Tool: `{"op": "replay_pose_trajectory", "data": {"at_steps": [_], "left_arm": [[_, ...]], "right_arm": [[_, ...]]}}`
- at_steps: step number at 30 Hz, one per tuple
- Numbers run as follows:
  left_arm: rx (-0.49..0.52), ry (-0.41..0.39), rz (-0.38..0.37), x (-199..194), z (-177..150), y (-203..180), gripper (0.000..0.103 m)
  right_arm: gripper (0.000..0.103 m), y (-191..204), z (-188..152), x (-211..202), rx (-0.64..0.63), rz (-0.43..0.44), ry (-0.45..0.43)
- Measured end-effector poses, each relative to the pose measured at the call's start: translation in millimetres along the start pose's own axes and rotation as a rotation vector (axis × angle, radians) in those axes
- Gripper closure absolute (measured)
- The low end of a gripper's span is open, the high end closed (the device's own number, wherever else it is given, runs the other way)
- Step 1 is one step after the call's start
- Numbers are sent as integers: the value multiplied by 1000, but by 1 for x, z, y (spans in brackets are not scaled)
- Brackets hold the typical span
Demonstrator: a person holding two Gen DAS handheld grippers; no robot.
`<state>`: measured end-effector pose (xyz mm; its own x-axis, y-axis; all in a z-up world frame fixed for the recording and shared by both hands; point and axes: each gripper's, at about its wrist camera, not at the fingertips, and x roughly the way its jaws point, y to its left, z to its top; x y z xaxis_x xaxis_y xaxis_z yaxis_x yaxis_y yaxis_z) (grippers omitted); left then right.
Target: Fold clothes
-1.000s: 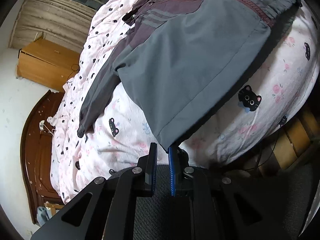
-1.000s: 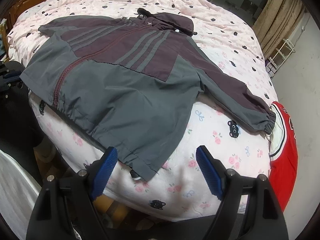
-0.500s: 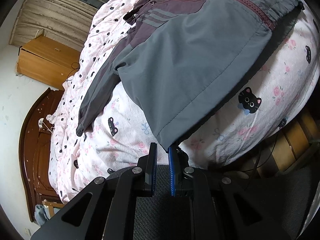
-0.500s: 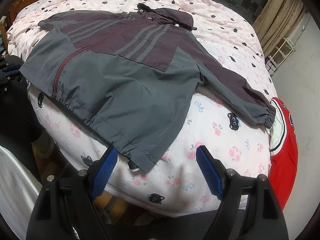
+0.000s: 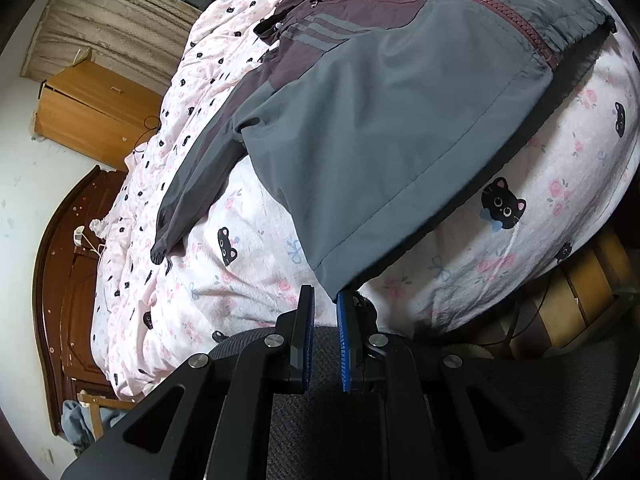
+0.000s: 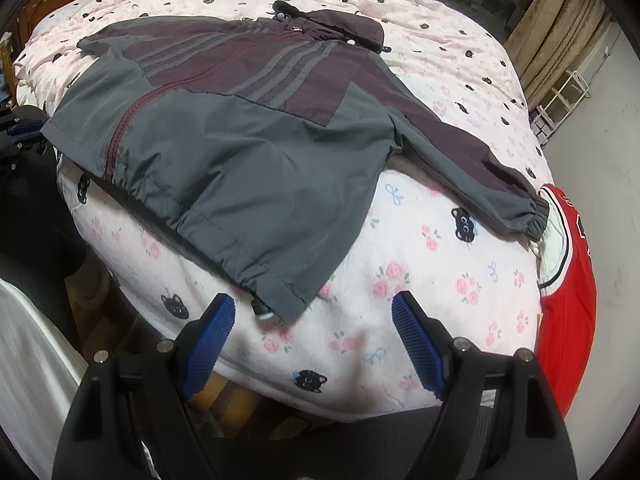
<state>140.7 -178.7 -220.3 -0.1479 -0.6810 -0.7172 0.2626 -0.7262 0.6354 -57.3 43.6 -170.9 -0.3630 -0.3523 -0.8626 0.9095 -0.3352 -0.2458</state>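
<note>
Jacket (image 6: 240, 152) is lying spread flat on the bed (image 6: 400, 280), zipped, collar pointing toward the bed's far side and hem overhanging the near edge. One sleeve is stretching toward the right edge, its cuff resting against a red garment (image 6: 568, 308) that is draping over that edge. The other sleeve, in the left wrist view, is running along the quilt toward the headboard (image 5: 60, 280) end.

Left tongs (image 5: 324, 300) are sitting at the jacket's (image 5: 380, 140) near hem corner by the bed's (image 5: 248, 272) edge. Their jaws are standing nearly clenched with only a thin gap; the hem corner is hanging right at the tip of the blue pad, and whether cloth is actually being pinched cannot be told from this view.

Right tongs (image 6: 312, 308) are hovering released, jaws spread wide, just off the other hem corner at the near edge. That corner and a small cord toggle are lying between the blue pads without touching them.

A wooden cabinet (image 5: 92, 112) is standing beyond the bed's far side, beside a curtain (image 5: 120, 24)
</note>
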Motion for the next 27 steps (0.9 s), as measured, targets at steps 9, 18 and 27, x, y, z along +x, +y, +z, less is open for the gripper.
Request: {"op": "replay_pose_trajectory", "data": {"at_steps": [9, 18, 27], "left_arm": [[-8, 13, 1, 2, -1, 0, 93], [-12, 16, -1, 3, -2, -1, 93], [-13, 21, 0, 4, -2, 0, 93]], "right_arm": [[21, -2, -4, -2, 13, 5, 6], [21, 1, -5, -2, 2, 5, 8], [21, 1, -6, -1, 5, 6, 13]]}}
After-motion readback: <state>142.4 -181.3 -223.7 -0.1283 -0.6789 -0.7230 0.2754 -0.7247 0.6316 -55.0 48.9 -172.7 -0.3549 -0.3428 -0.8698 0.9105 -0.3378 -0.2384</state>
